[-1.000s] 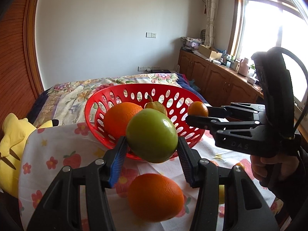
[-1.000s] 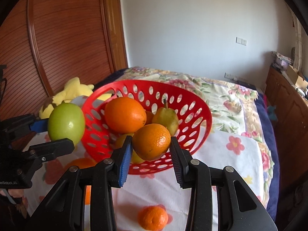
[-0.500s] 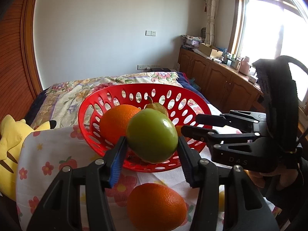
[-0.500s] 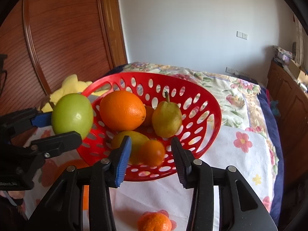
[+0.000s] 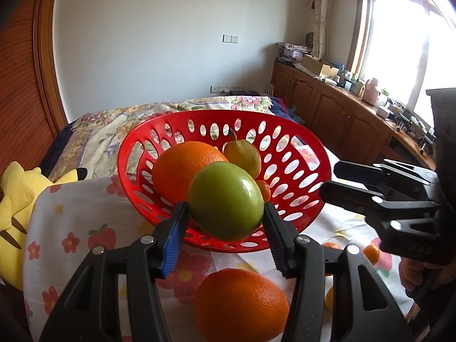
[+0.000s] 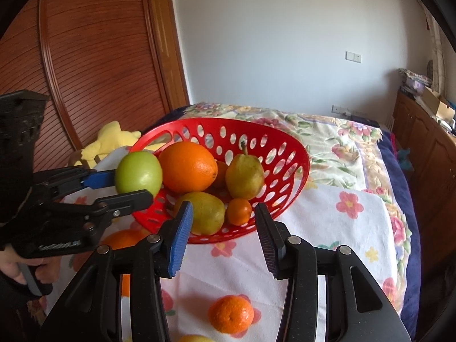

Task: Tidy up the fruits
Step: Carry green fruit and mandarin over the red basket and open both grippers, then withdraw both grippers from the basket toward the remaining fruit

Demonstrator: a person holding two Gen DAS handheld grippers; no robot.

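My left gripper (image 5: 225,219) is shut on a green apple (image 5: 226,201) and holds it at the near rim of the red perforated basket (image 5: 299,142); the apple (image 6: 138,172) also shows in the right wrist view. The basket (image 6: 296,154) holds a large orange (image 6: 186,166), two pears (image 6: 245,176) and a small tangerine (image 6: 238,211). My right gripper (image 6: 223,233) is open and empty just in front of the basket. A large orange (image 5: 240,303) and a tangerine (image 6: 230,313) lie on the flowered cloth.
The flowered white cloth (image 6: 327,228) covers a table in front of a bed with a floral blanket (image 6: 327,136). A yellow plush toy (image 5: 17,199) lies at the left. More small fruit (image 5: 370,252) lies right of the basket. Wooden cabinets (image 5: 342,114) line the right wall.
My right gripper has opened and let the small tangerine drop into the basket, then drawn back a little. My left gripper has carried the green apple closer to the basket rim.
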